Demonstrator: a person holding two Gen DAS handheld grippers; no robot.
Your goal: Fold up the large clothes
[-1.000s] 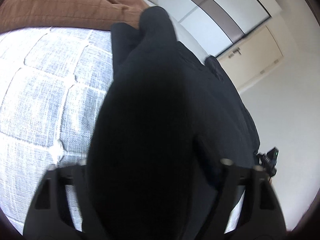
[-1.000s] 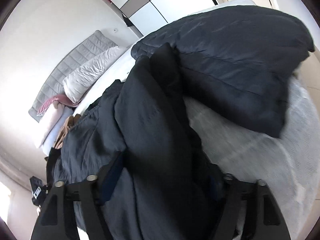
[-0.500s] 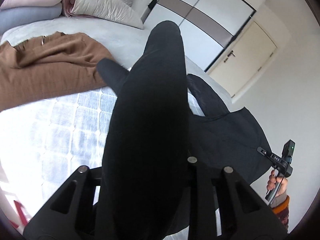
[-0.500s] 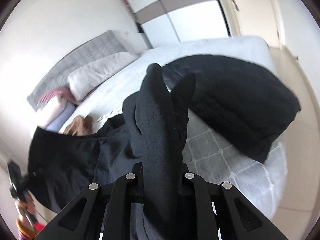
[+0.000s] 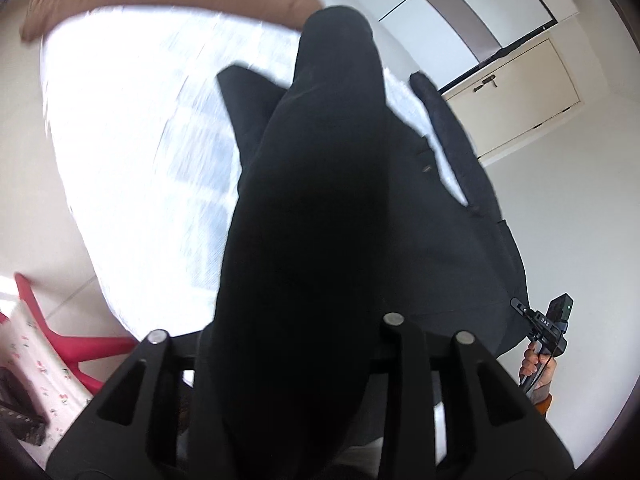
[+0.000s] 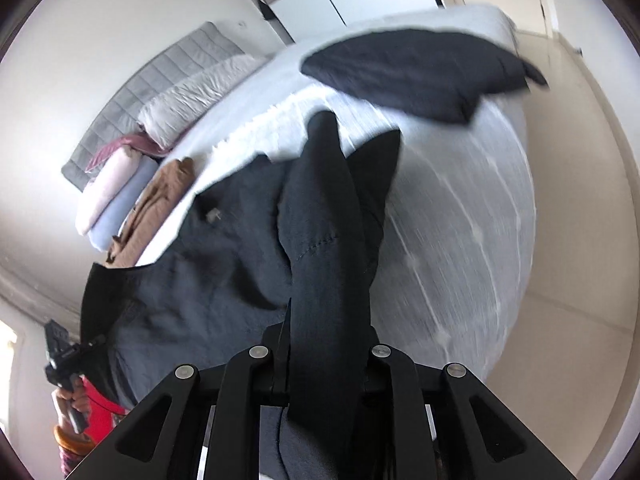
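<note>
A large black garment (image 5: 320,200) hangs stretched between both grippers over the foot of the bed (image 5: 132,152). My left gripper (image 5: 280,320) holds a thick bunch of it. The cloth fills the gap and hides the fingertips, and the jaws are opening slightly. In the right wrist view the same garment (image 6: 200,264) spreads to the left. My right gripper (image 6: 320,346) pinches a narrow fold between its fingers, and these jaws are also opening a little. The hand carrying the right gripper (image 5: 536,364) shows at the garment's far corner.
A brown garment (image 6: 160,200) lies on the bed near stacked pillows (image 6: 120,176). A dark quilted jacket (image 6: 420,72) lies on the far corner of the bed. A red chair (image 5: 60,340) stands beside the bed. Wardrobe (image 5: 460,0) and door (image 5: 520,92) line the wall.
Both grippers closed from wide onto bunches of the black garment, then drew back and up from the bed. The garment has lifted and spread between them.
</note>
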